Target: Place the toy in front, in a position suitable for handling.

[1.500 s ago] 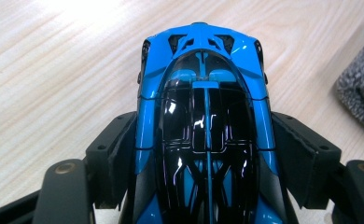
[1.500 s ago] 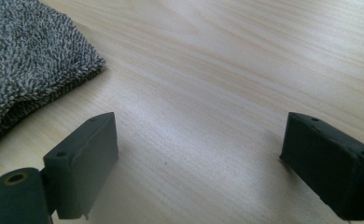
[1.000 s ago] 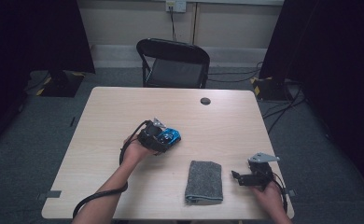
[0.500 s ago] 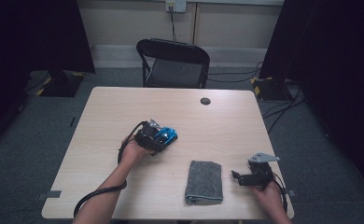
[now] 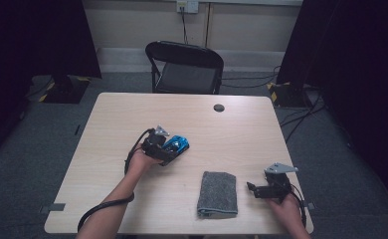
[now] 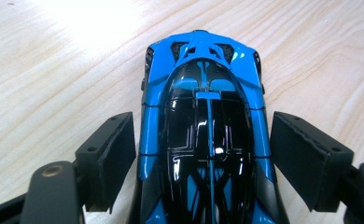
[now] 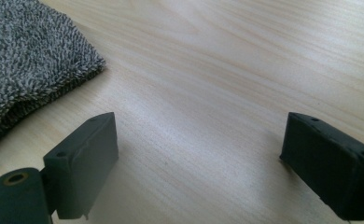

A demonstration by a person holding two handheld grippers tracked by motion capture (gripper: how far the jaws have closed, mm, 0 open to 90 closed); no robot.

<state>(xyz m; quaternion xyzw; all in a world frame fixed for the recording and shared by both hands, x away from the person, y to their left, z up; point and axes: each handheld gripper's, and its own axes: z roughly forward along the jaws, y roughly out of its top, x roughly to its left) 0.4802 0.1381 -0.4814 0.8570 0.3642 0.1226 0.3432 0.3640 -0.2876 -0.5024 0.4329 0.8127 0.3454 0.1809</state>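
Observation:
A blue and black toy car (image 5: pixel 178 145) lies on the pale wooden table (image 5: pixel 132 114), left of the middle. My left gripper (image 5: pixel 171 148) straddles the car (image 6: pixel 203 93) from behind. Its jaws have just been opening, and the car sits between them with a thin gap at each pad (image 6: pixel 112 154), so it is open. My right gripper (image 5: pixel 252 189) rests low near the table's front right corner, open with only bare wood between its fingertips (image 7: pixel 199 126). A folded grey cloth (image 5: pixel 218 193) lies just to its left, and the cloth's edge (image 7: pixel 26 60) is beyond the left jaw.
A small black round disc (image 5: pixel 219 107) sits near the table's far edge. A black folding chair (image 5: pixel 187 64) stands behind the table. Cables trail from both grippers off the front edge. Bare wood lies between the car and the cloth.
Almost nothing has shifted in the high view. The left hand and the car sit about where they were, and the right hand has not moved.

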